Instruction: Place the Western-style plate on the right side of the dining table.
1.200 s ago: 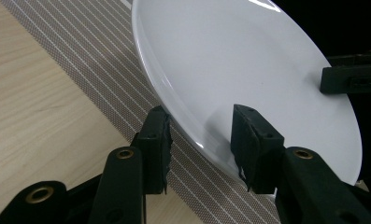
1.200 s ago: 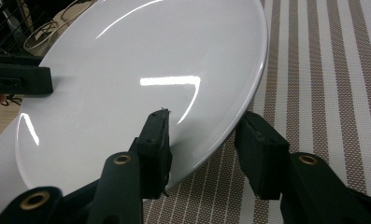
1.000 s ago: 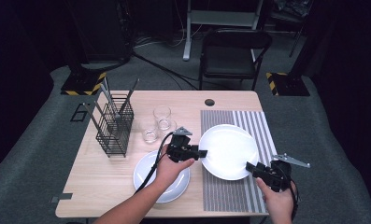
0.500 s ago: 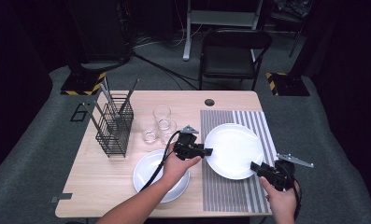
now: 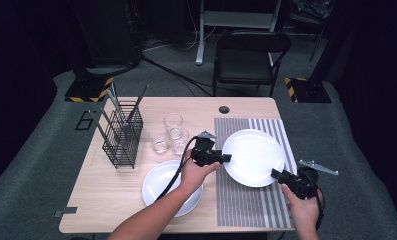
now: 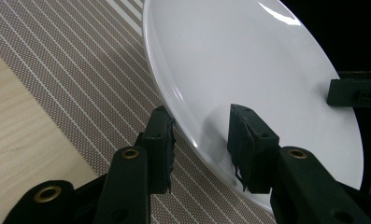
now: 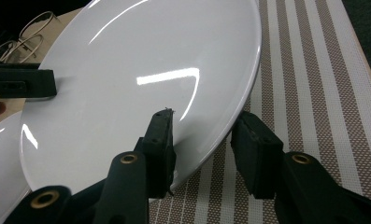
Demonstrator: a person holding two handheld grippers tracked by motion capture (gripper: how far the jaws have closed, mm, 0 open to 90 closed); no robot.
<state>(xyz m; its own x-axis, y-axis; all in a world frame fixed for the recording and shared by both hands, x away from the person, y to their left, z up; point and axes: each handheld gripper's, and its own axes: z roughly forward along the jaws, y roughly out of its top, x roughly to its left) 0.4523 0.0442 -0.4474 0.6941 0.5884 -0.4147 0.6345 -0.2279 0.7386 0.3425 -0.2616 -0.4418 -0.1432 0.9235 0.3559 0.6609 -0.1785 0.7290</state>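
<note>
Left claw [image 5: 227, 157] slid right to the plate [image 5: 253, 157] at frame centre, jaws agape astride its rim; your right claw [image 5: 276, 173] straddled the lower-right rim, no pinch visible.

White plate [image 5: 253, 157] tilted above striped mat [image 5: 246, 200]

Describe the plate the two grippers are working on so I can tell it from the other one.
Start at the striped mat covering the right part of the wooden table. The plate is the white one over that mat, with the left gripper at its left rim and the right gripper at its near right rim, jaws straddling the edge. The other plate lies on bare wood to the left.
</note>
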